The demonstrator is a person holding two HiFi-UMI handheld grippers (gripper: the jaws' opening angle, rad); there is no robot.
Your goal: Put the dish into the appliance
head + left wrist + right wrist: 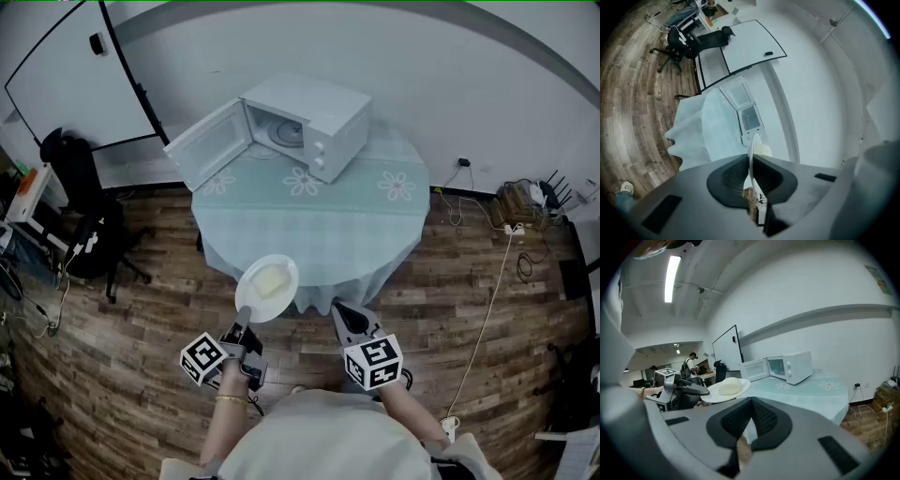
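A white plate point(267, 287) carries a pale bun point(269, 280) and hangs just before the round table's near edge. My left gripper point(243, 322) is shut on the plate's near rim. In the left gripper view the plate point(751, 157) shows edge-on, pinched between the pads of my left gripper point(751, 165). The white microwave point(314, 122) stands at the table's far side with its door point(206, 142) swung open to the left. My right gripper point(346, 316) is shut and holds nothing, level with the left one; its view shows the plate point(723, 393) and the microwave point(790, 365).
The table point(319, 234) has a pale green cloth with flower prints. A black office chair point(86, 217) and a whiteboard point(66, 75) stand at the left. Cables and a power strip point(521, 211) lie on the wooden floor at the right. People stand far off in the right gripper view.
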